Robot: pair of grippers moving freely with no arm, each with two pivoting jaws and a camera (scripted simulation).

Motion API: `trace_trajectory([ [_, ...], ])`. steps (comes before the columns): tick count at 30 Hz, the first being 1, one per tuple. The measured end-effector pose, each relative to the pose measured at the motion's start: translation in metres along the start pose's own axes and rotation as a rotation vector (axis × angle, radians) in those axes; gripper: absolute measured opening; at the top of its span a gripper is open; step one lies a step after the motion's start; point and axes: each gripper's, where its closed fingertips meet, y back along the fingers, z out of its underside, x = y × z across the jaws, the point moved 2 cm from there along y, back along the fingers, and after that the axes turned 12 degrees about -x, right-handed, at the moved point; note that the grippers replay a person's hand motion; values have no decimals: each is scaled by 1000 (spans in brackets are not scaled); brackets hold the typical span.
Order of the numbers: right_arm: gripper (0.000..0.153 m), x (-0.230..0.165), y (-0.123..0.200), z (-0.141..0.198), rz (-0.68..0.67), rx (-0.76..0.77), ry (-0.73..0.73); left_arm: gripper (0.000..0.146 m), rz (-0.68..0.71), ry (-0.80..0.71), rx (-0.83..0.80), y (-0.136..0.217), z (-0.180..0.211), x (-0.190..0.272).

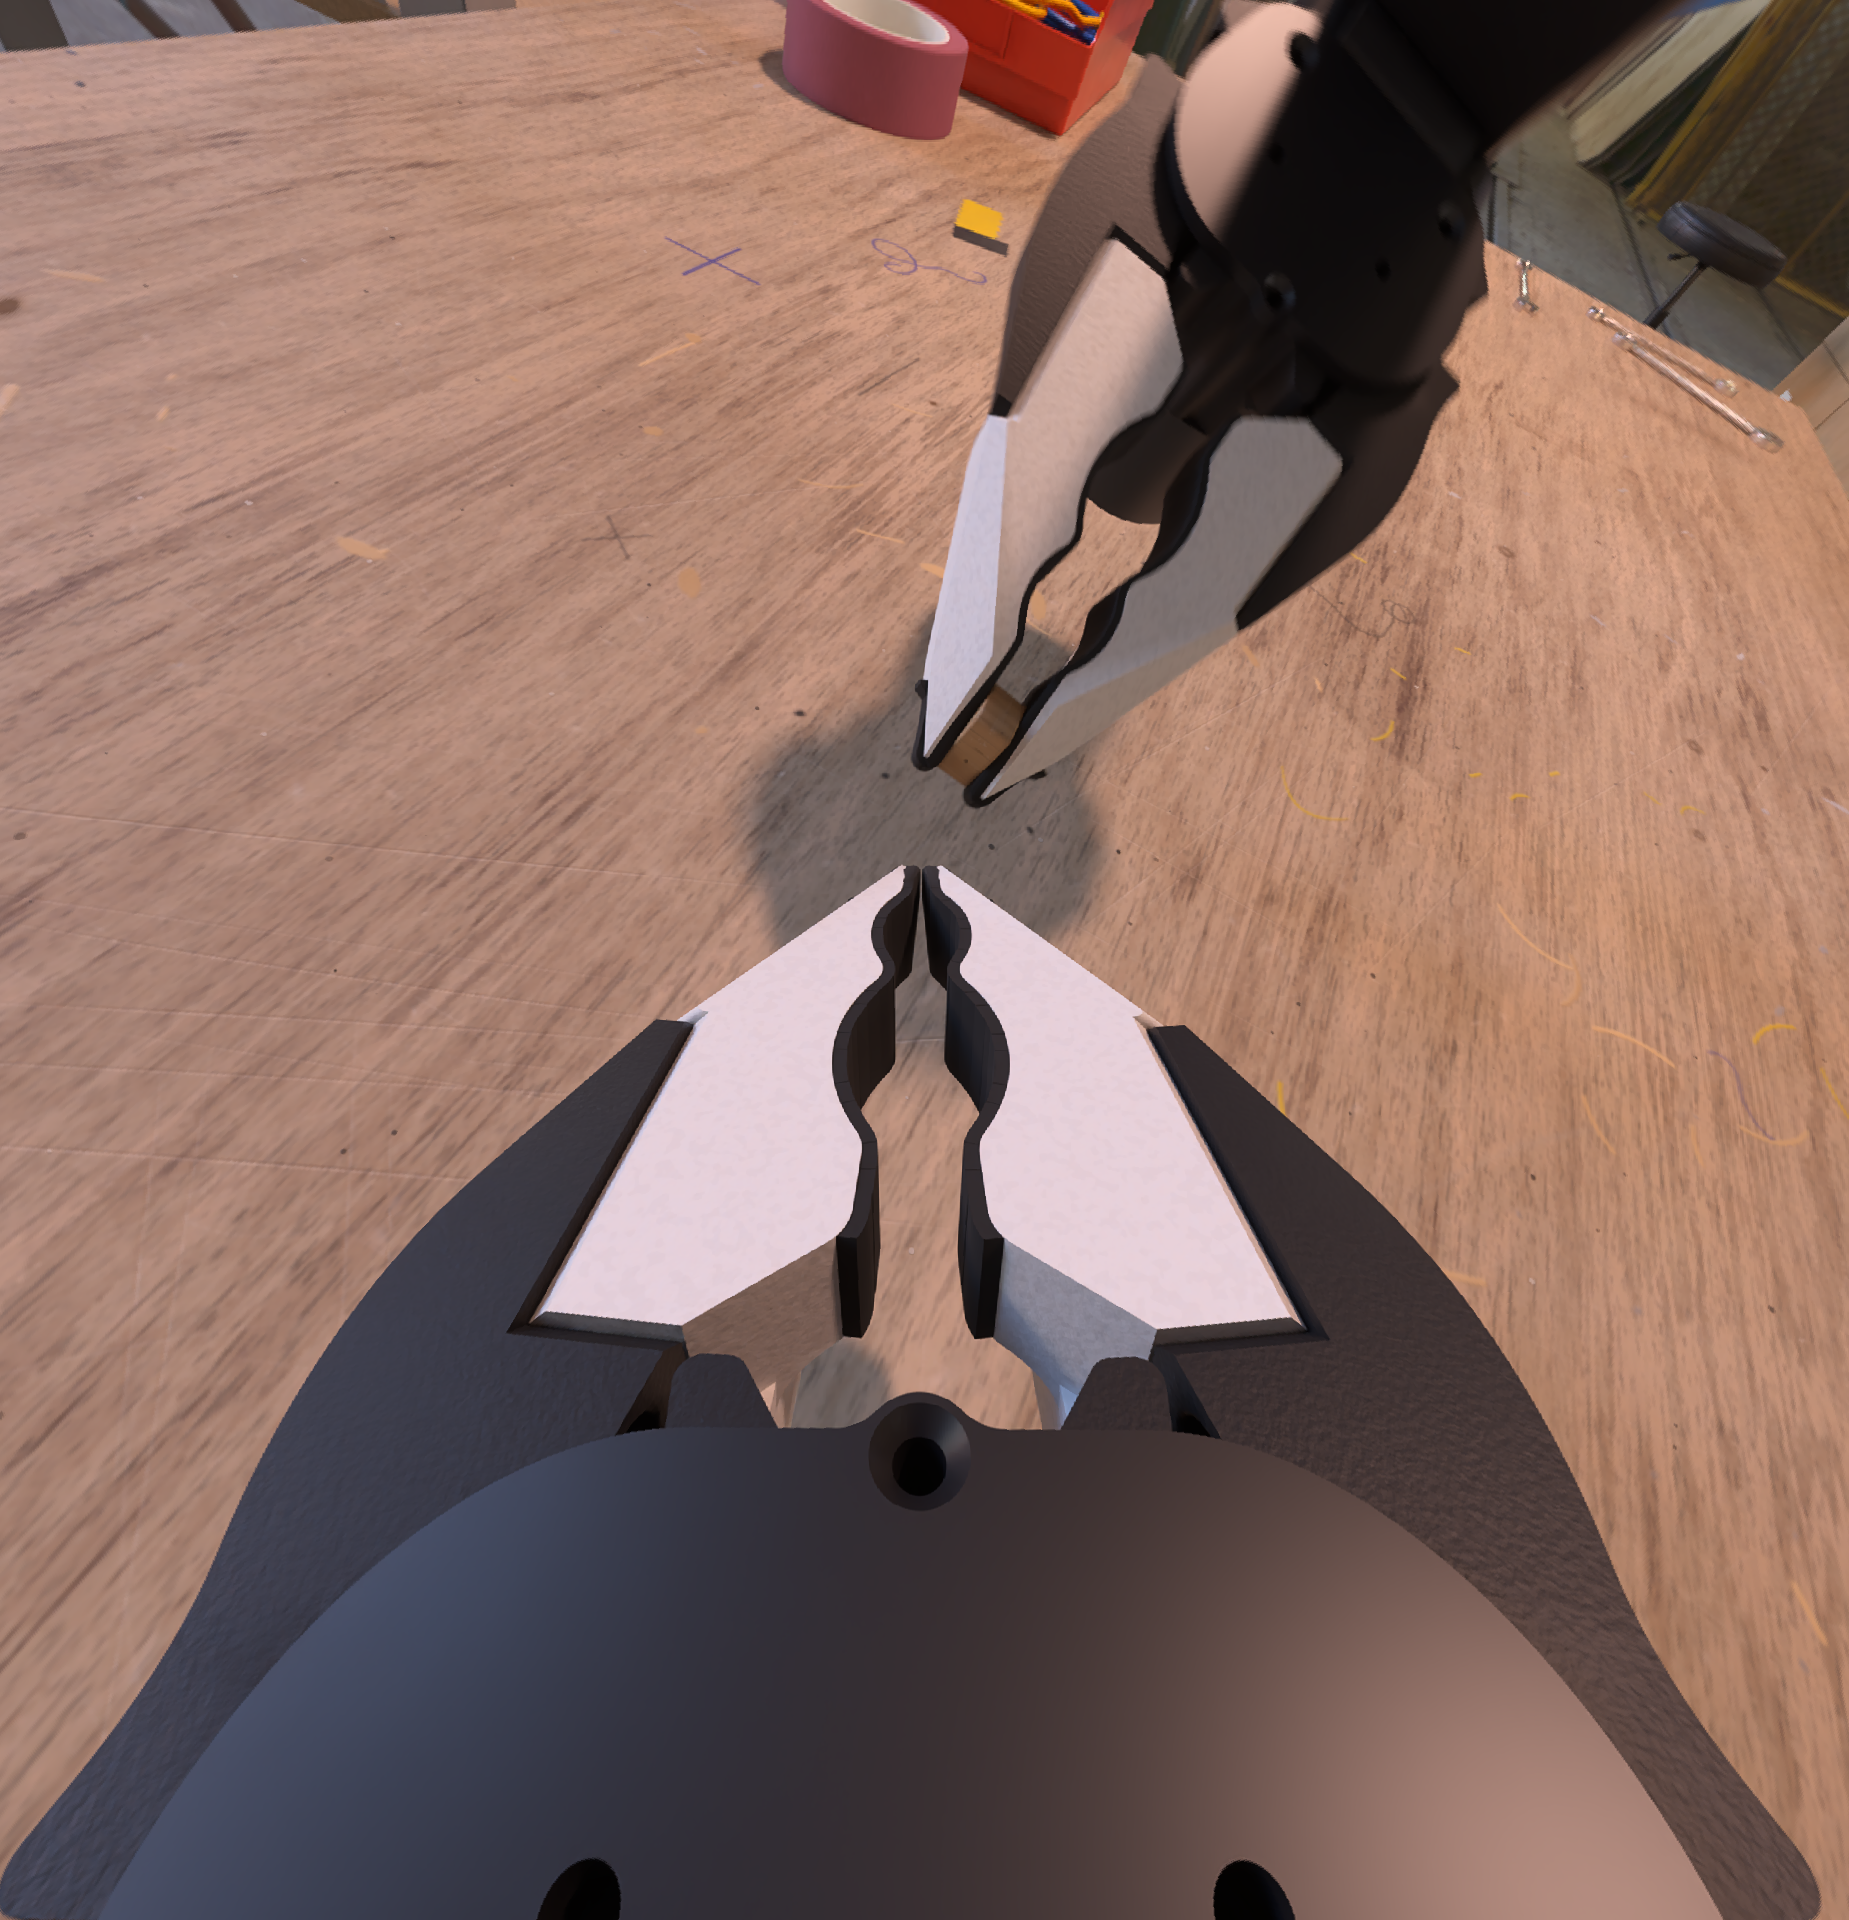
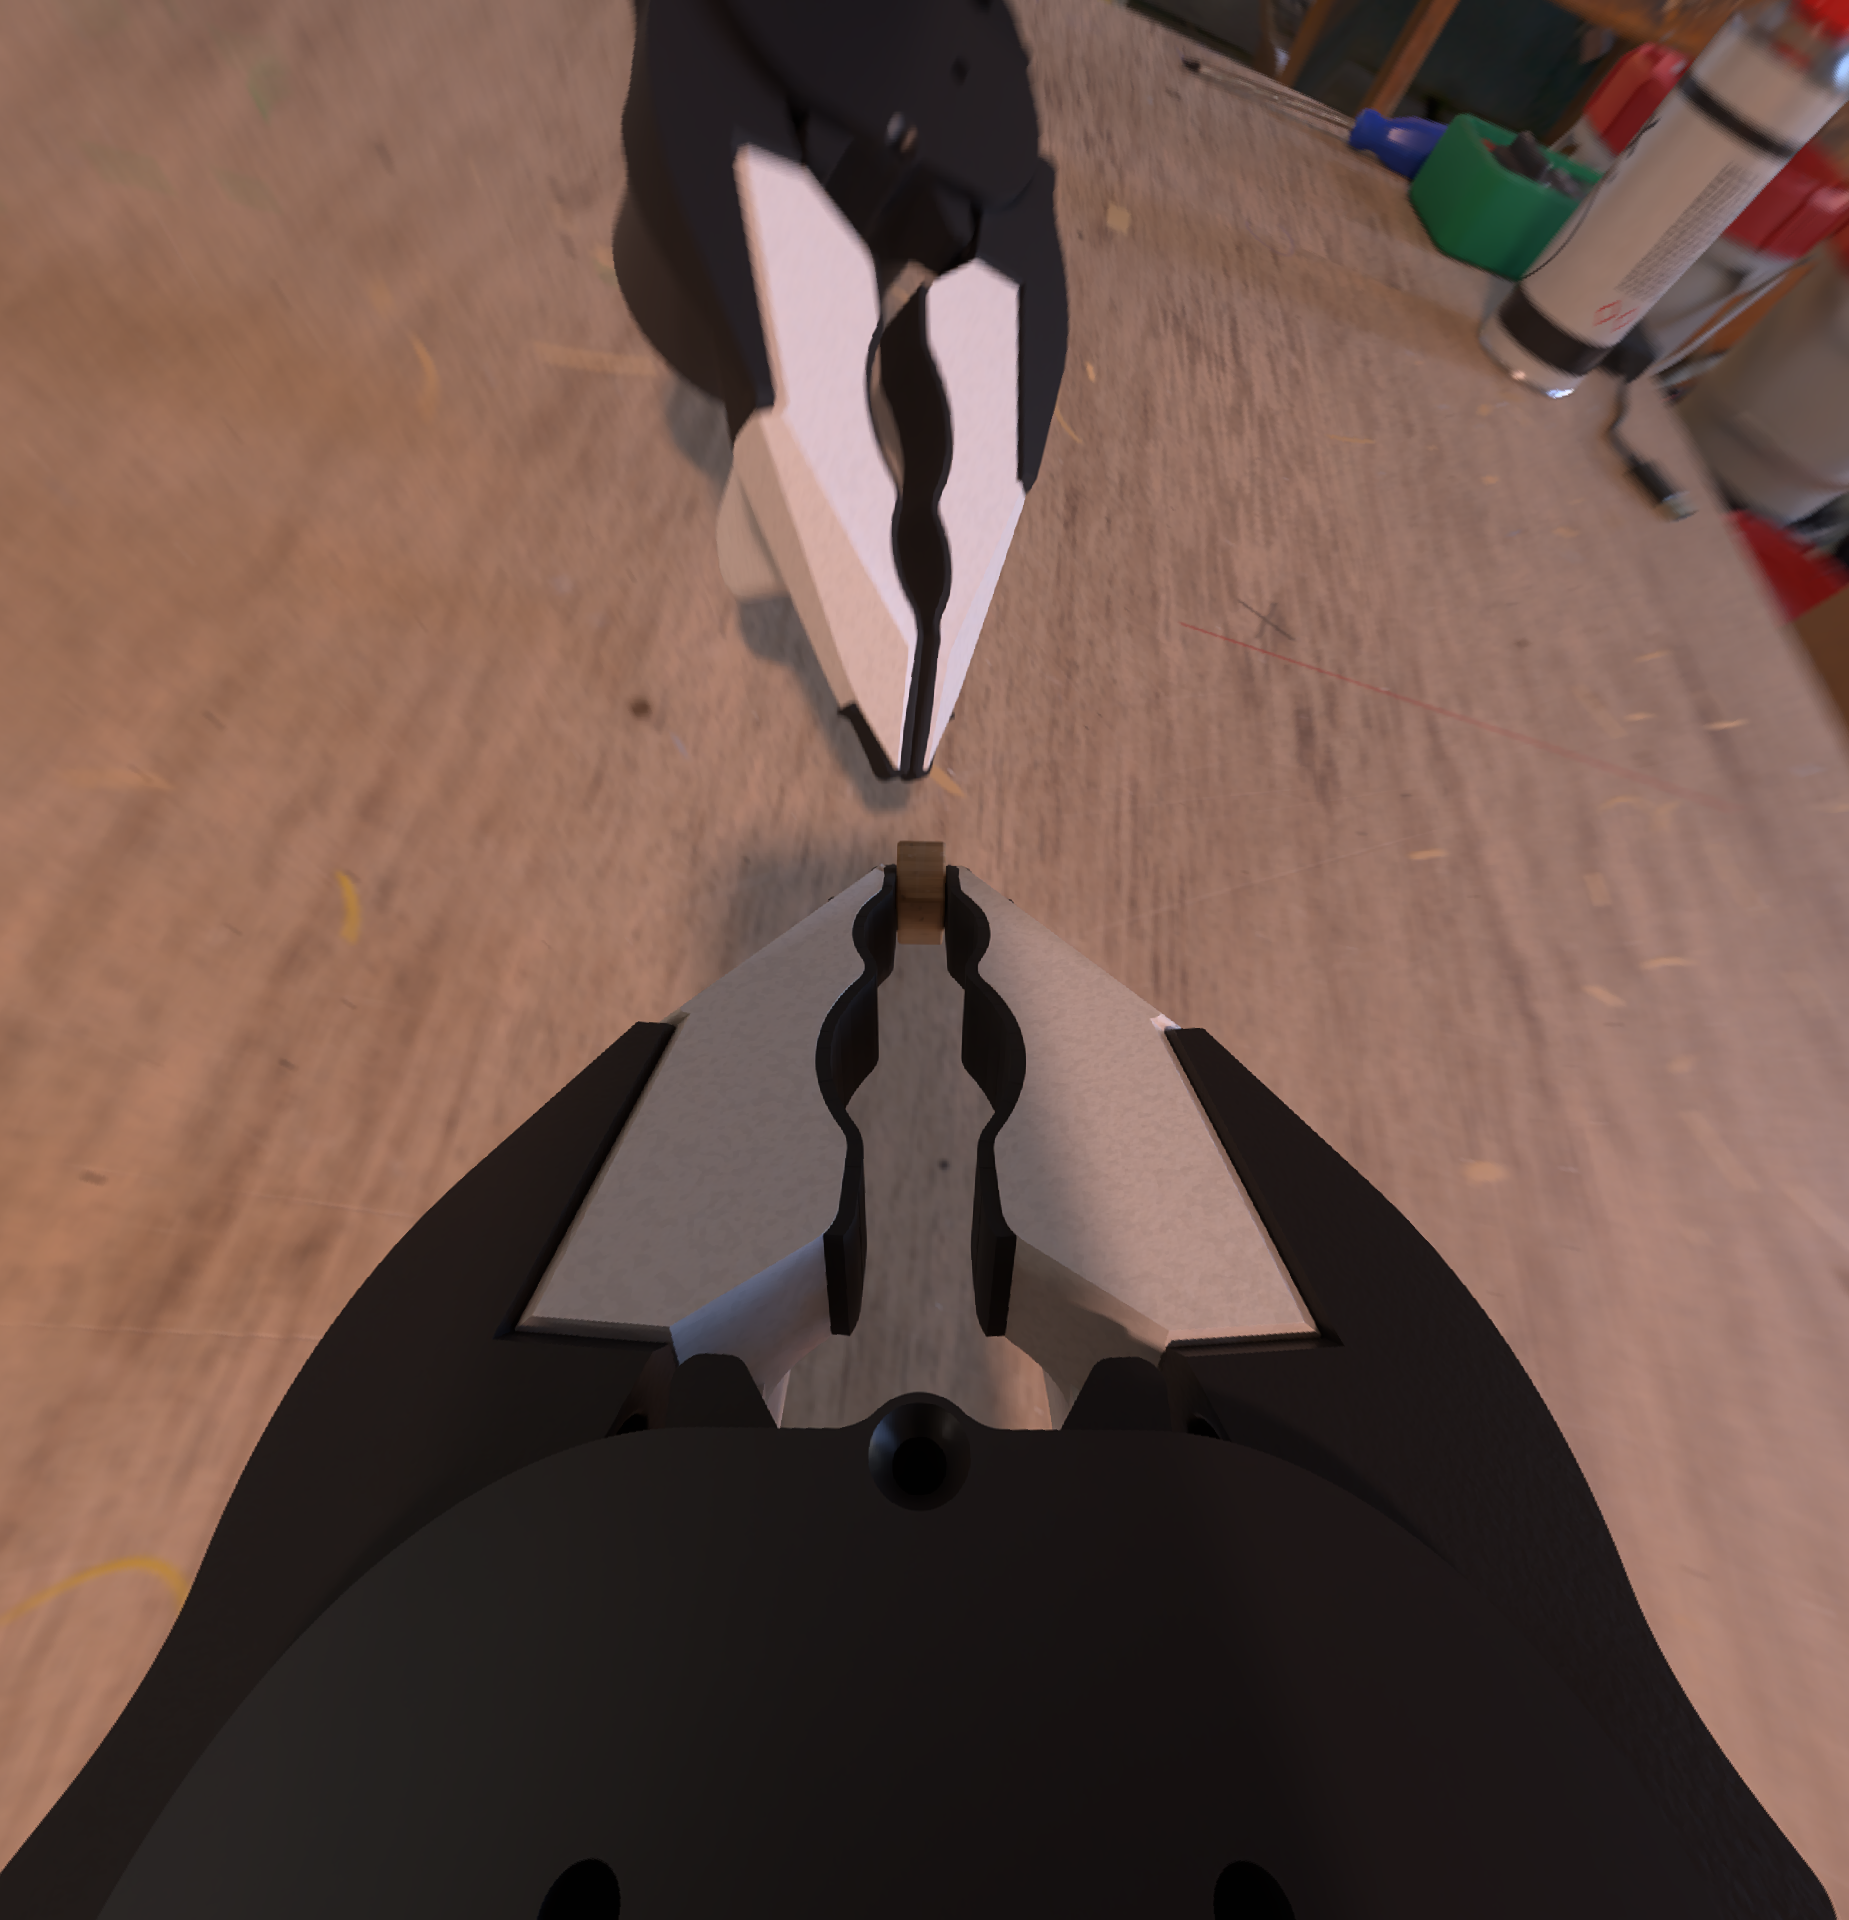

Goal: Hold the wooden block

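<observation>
The wooden block (image 2: 920,894) is a small tan piece pinched between the tips of my right gripper (image 2: 920,883), low over the wooden tabletop (image 2: 276,727). In the left wrist view the block (image 1: 984,736) shows between the right gripper's (image 1: 959,774) tips, which point down at the table. My left gripper (image 1: 920,878) is shut and empty, its tips a short way in front of the block. It also shows in the right wrist view (image 2: 915,771), facing my right gripper just beyond the block.
A pink tape roll (image 1: 873,68) and a red box (image 1: 1045,52) stand at the table's far edge, a small yellow piece (image 1: 979,223) nearer. A green bin (image 2: 1491,192), a white spray can (image 2: 1668,197) and red cans (image 2: 1834,177) stand at the far right.
</observation>
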Motion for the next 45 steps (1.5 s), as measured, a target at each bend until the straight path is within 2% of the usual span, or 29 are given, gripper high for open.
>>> trace_trajectory([
  [3, 8, 2, 6, -8, -169, 91, -166, 0, -7, -11, -4, -1, 0, 0],
  [4, 8, 3, 5, -6, -192, 72, -178, 0, -9, -14, -5, -1, -1, 0],
  [10, 8, 4, 6, 9, -109, -22, -65, 0, 8, -2, 4, -1, -1, 0],
  [16, 8, 13, 21, 27, -141, -128, -43, 0, 11, -1, 9, -1, -1, 0],
  [19, 8, 20, 39, 47, -190, -266, -35, 0, 6, -3, 9, -1, -1, 0],
  [21, 8, 20, 56, 64, -277, -383, -70, 0, 1, -7, 7, -1, -1, 0],
  [24, 8, 18, 75, 86, -334, -530, -103, 1, -8, -16, 3, -1, -1, 0],
  [28, 8, 17, 79, 100, -332, -614, -108, 0, -16, -21, 1, -1, -1, 1],
  [34, 8, 12, 69, 104, -331, -641, -71, 0, -29, -34, -3, -1, -1, 1],
  [45, 8, 12, 67, 105, -328, -651, -118, 0, -15, -27, 6, -2, -1, 1],
])
